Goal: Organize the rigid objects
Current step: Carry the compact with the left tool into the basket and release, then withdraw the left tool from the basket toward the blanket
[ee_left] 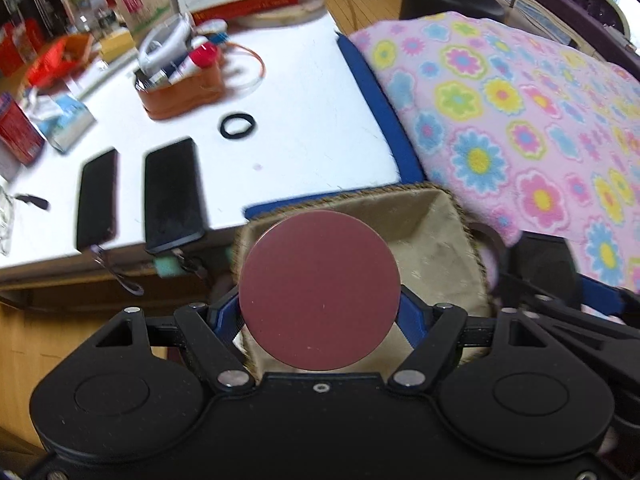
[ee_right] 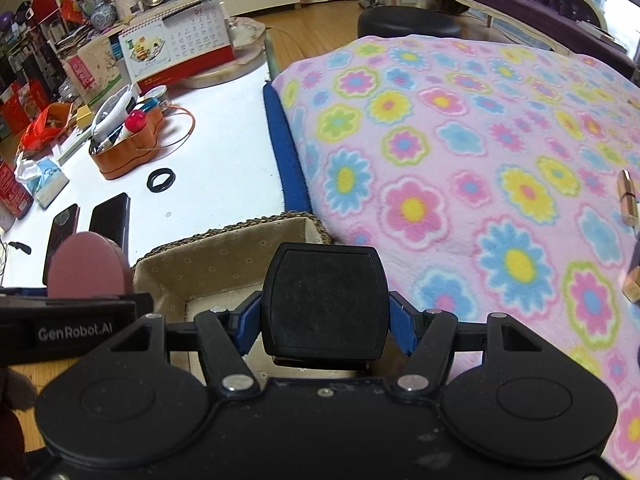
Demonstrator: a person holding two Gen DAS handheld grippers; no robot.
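Above a fabric-lined basket [ee_right: 224, 264] wedged between a white table [ee_left: 304, 92] and a floral blanket [ee_right: 460, 152], a black rounded case [ee_right: 324, 304] is clamped in the right gripper [ee_right: 325, 312], while a pink round disc [ee_left: 320, 290] is held level by the left gripper [ee_left: 320, 316].

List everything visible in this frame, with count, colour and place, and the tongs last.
round compact: 1, dusty pink, held in left tongs above the basket
black case: 1, black, held in right tongs above the basket
fabric basket: 1, beige, braided rim, between table edge and blanket
phones: 2, black, near table edge
hair tie: 1, black, on the white table
organiser: 1, orange, full of tubes, mid-table
desk calendar: 1, red base, far end of table
floral blanket: 1, pink, right of table
left tongs: shut on compact
right tongs: shut on case
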